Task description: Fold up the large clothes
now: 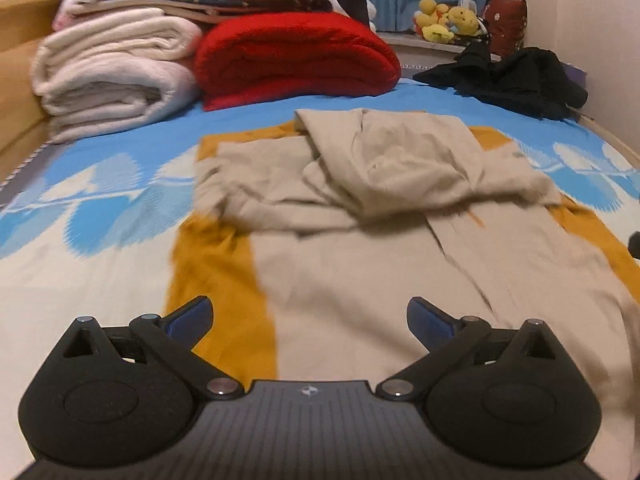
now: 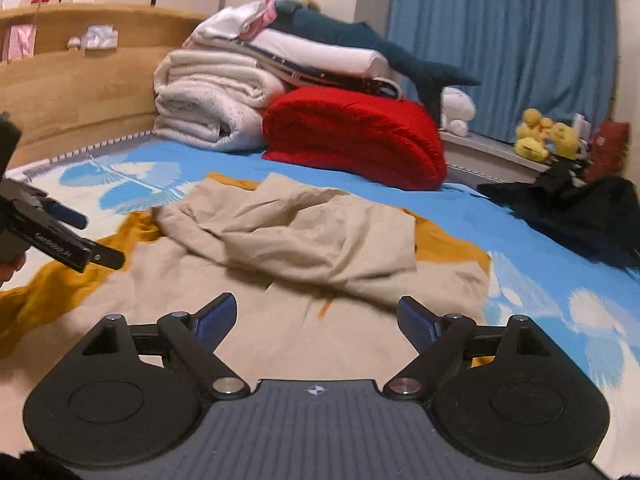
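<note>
A beige garment with mustard-yellow parts (image 1: pixel 360 248) lies spread on the bed, its far part folded back toward me in a loose bunch (image 1: pixel 392 160). It also shows in the right wrist view (image 2: pixel 304 232). My left gripper (image 1: pixel 310 320) is open and empty, hovering over the garment's near left part. My right gripper (image 2: pixel 316 316) is open and empty over the garment's near right part. The left gripper shows from the side in the right wrist view (image 2: pixel 60 236).
The bed sheet (image 1: pixel 100 200) is blue and white. A folded red blanket (image 1: pixel 296 60), stacked white blankets (image 1: pixel 116 76) and linens sit at the back. A black garment (image 1: pixel 516 76) lies back right. Plush toys (image 1: pixel 448 20) sit on a ledge; a wooden headboard (image 2: pixel 72 84) stands left.
</note>
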